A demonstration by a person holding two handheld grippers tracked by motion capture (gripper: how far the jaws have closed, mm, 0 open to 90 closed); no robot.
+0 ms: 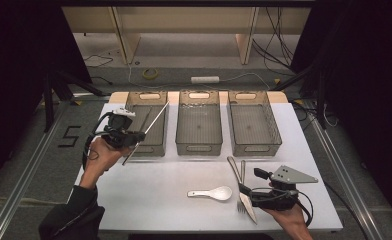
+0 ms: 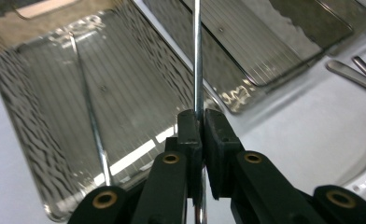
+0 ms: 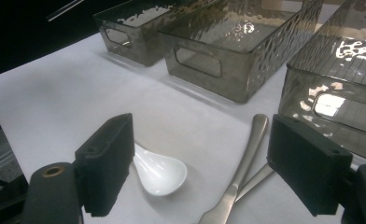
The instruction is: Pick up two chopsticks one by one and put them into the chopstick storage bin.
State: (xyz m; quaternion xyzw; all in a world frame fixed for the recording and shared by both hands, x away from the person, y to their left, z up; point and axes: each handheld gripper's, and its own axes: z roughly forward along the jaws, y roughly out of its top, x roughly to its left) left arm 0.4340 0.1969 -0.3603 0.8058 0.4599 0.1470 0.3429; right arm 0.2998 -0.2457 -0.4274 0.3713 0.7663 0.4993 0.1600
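Observation:
A thin metal rod [image 1: 156, 119] slants over the left bin [image 1: 146, 150], clamped in my left gripper [image 1: 138, 135]. In the left gripper view the jaws [image 2: 201, 122] are shut on this rod [image 2: 197, 56], and a second rod [image 2: 88, 107] lies inside the bin [image 2: 27, 116]. My right gripper [image 1: 244, 192] hovers at the front right over a knife [image 1: 234, 167] and a fork [image 1: 242, 170] that cross each other. In the right gripper view it [image 3: 207, 165] stands open above the knife [image 3: 239, 182], with a white spoon [image 3: 160, 173] by its left pad.
Three clear grey bins line the back of the white table [image 1: 159, 200]; the middle bin [image 1: 199, 147] and right bin [image 1: 256, 147] look empty. The white spoon [image 1: 214, 193] lies at the front centre. Dark floor and cables surround the table.

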